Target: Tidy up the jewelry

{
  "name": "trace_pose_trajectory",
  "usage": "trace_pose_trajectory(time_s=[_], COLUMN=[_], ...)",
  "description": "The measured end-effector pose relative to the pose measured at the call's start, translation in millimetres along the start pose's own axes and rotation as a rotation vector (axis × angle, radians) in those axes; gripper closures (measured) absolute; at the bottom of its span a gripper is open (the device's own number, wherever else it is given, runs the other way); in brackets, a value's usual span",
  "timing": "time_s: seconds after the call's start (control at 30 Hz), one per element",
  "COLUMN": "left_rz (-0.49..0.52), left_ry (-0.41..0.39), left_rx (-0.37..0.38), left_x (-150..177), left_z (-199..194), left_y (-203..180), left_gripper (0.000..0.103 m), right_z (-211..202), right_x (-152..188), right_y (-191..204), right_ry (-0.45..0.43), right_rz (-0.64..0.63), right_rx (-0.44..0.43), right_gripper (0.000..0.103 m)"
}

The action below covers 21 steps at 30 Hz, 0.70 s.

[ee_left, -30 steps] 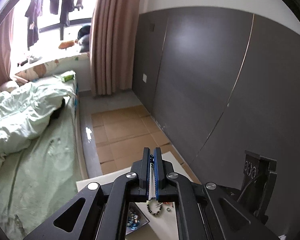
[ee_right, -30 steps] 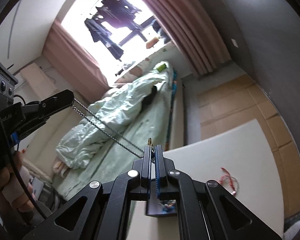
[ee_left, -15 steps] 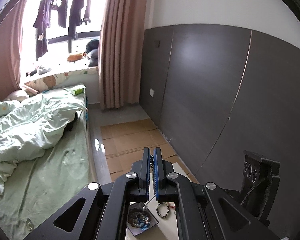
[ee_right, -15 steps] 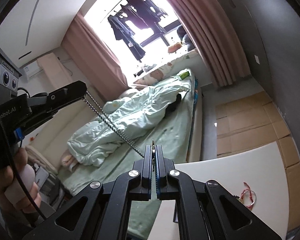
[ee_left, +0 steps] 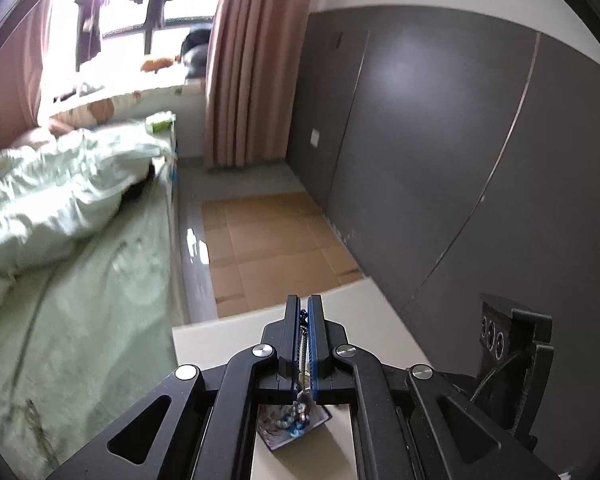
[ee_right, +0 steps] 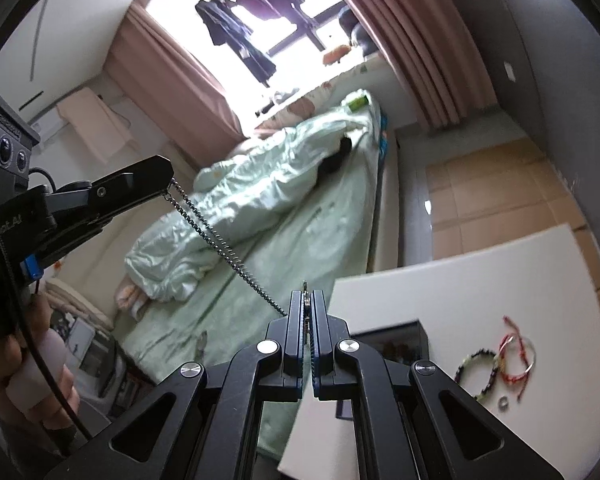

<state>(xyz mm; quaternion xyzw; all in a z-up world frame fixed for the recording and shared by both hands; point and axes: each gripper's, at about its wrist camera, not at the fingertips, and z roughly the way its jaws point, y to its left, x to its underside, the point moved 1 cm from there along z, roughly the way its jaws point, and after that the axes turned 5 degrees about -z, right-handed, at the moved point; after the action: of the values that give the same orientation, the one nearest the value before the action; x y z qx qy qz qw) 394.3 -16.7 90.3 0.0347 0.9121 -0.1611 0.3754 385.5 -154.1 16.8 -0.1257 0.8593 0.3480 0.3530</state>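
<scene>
A dark metal chain necklace (ee_right: 216,240) is stretched taut in the air between my two grippers. My left gripper (ee_right: 168,178) is shut on one end, up at the left of the right wrist view; in its own view the left gripper (ee_left: 304,308) has chain (ee_left: 301,354) hanging between its fingers. My right gripper (ee_right: 307,300) is shut on the other end, above the edge of the white table (ee_right: 460,280). A dark jewelry box (ee_right: 392,334) holding beaded pieces (ee_left: 292,420) sits on the table below.
On the table at the right lie a beaded bracelet (ee_right: 476,372), a red cord bracelet (ee_right: 516,360) and a small ring (ee_right: 503,402). A bed with green bedding (ee_right: 280,208) lies beyond the table. A dark grey wall (ee_left: 440,140) stands to the right.
Both grippers have tilted down, bringing the table and jewelry box more into view. The chain stays taut between them, with the left end now a little closer.
</scene>
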Motion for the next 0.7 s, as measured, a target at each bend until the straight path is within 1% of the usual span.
trace_pose_trajectory(time_s=[0.3,0.47,0.5,0.53,0.57,0.6,0.67,0.7], left_rz=[-0.055,-0.093,-0.094,-0.093,-0.092,-0.092,-0.101,-0.106], left_ry=[0.144,0.231,0.240,0.248,0.252,0.253,0.268,0.283], left_rx=[0.007,0.001,0.003,0.009,0.017,0.023,0.034,0.039], left_x=[44,71,75,78,80,81,83,83], left_z=[68,101,105,108,110,112,116,120], left_y=[36,55,57,58,59,59,60,61], left_gripper=[0.100,0.100,0.100,0.100,0.100,0.100,0.099,0.099], right_z=[62,89,95,99,98,92,78,70], right_x=[39,60,64,66,65,62,56,56], right_y=[-36,-57,-65,-72,-74,-73,-71,-70], right_ry=[0.115,0.150,0.180,0.217,0.220,0.202,0.167,0.149], right_rz=[0.060,0.071,0.093,0.122,0.124,0.114,0.099,0.093], right_rx=[-0.014,-0.004,0.012,0.041,0.056,0.064,0.056,0.055], right_gripper=[0.099,0.097,0.089,0.077,0.074,0.073,0.064,0.053])
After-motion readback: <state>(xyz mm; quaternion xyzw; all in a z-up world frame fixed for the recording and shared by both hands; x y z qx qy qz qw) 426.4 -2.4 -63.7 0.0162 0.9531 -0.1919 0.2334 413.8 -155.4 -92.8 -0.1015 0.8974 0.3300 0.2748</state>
